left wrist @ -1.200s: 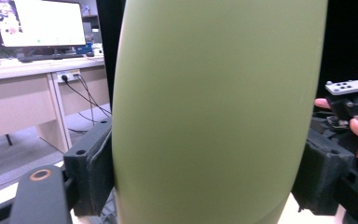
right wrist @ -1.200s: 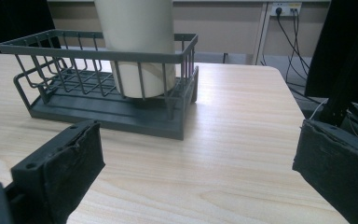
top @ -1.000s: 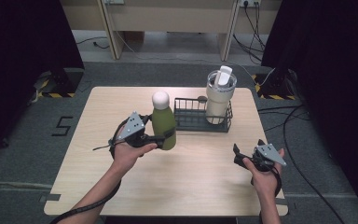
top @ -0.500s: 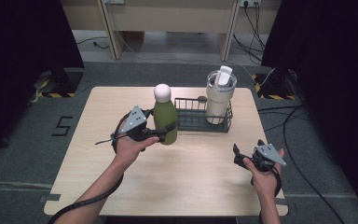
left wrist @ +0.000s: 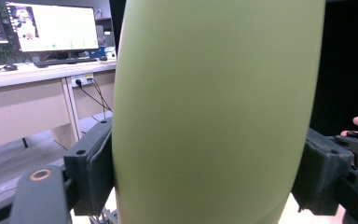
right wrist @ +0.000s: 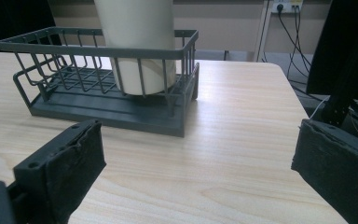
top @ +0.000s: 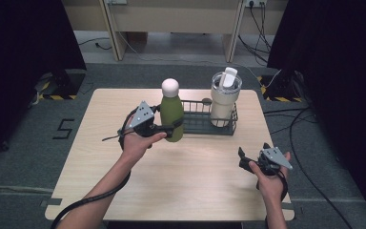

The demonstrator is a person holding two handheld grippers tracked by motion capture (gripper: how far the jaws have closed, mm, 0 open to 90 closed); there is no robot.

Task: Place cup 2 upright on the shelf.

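Note:
An olive-green bottle (top: 171, 116) with a white round cap stands upright just left of a dark wire basket (top: 196, 125) in the high view. My left gripper (top: 170, 128) is shut on the bottle's lower body; in the left gripper view the green bottle (left wrist: 214, 112) sits between both pads. A white tumbler (top: 224, 98) with a lid stands in the basket's right end, seen also in the right gripper view as the tumbler (right wrist: 137, 42) inside the basket (right wrist: 112, 100). My right gripper (top: 242, 158) rests open near the table's front right, with nothing between its jaws.
The light wooden table (top: 138, 191) has bare surface across its front and left. Dark curtains flank both sides, and cables lie on the floor at the right. A desk with a monitor (left wrist: 51, 28) stands behind.
My left gripper has carried the green bottle right and away from me, up to the basket's left end. The right gripper has stayed where it was.

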